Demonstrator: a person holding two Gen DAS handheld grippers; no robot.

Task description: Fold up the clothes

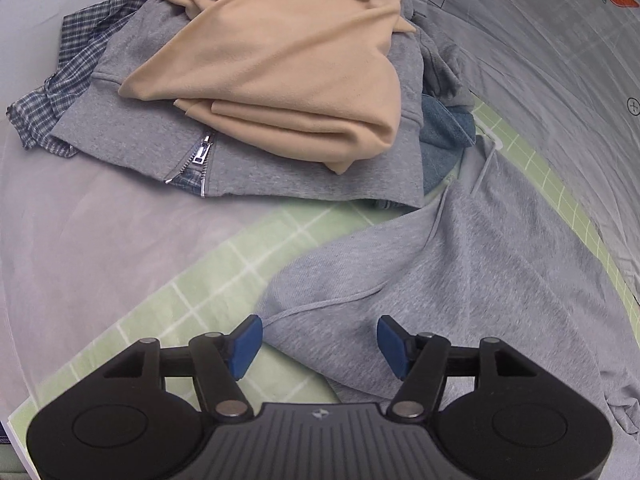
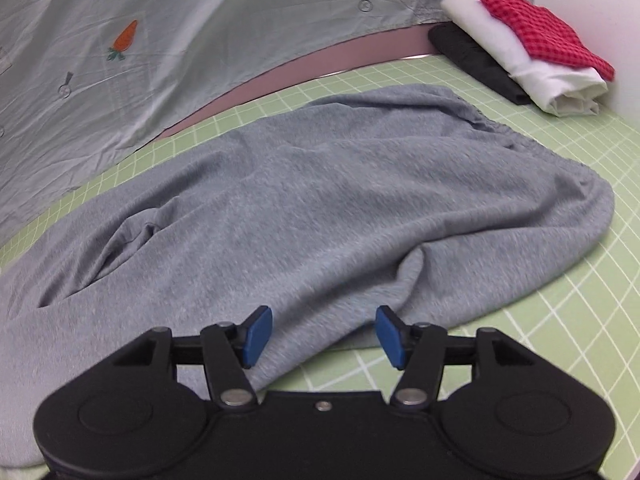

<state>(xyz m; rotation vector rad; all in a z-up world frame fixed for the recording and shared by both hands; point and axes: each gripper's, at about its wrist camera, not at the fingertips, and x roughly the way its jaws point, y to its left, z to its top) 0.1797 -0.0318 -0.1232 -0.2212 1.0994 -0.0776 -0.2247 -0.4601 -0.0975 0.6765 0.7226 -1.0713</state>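
Note:
A light grey garment [image 1: 472, 264] with a drawstring lies spread on the green grid mat [image 1: 192, 292]. My left gripper [image 1: 320, 342] is open just above its near edge, and the blue pads touch no cloth. In the right wrist view the same grey garment [image 2: 304, 200] lies rumpled across the mat [image 2: 560, 300]. My right gripper [image 2: 324, 334] hangs open over a raised fold at the garment's near edge, with nothing pinched.
A pile of unfolded clothes sits at the back left: a beige top [image 1: 288, 64], a grey zip hoodie [image 1: 160, 136], a plaid shirt [image 1: 60, 92] and a denim piece [image 1: 444, 136]. Folded black, white and red checked items [image 2: 532, 48] are stacked at the back right. A pale sheet with a carrot print [image 2: 124, 38] lies behind.

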